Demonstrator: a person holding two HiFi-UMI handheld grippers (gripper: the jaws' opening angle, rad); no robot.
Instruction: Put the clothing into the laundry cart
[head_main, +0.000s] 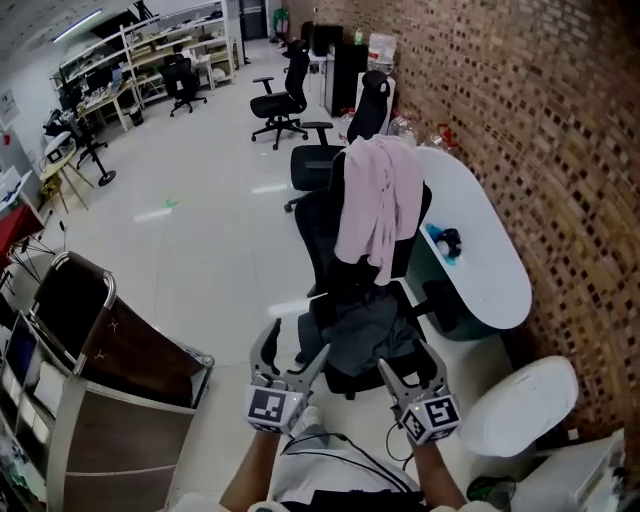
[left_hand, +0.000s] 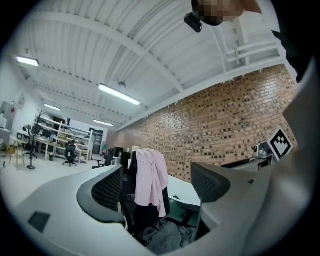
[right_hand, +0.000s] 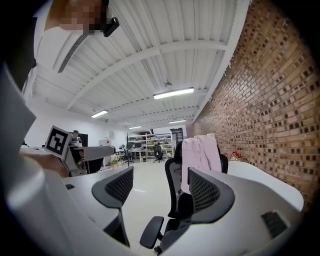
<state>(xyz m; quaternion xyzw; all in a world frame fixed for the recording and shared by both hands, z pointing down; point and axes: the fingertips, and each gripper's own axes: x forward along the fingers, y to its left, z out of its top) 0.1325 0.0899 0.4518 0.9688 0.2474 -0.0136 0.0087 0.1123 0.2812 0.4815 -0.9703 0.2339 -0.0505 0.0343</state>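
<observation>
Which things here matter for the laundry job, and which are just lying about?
Job: pink garment, grey garment, cart.
Lying about: chair under the clothes, white table, blue item, spare chair.

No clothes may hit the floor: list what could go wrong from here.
The pink garment hangs loosely over the office chair's backrest; pulling one edge may drop it.
The grey garment lies crumpled on the seat; the left gripper, jaws open, may pinch only a fold.
The laundry cart stands off to the left, so clothing may trail during the carry.
</observation>
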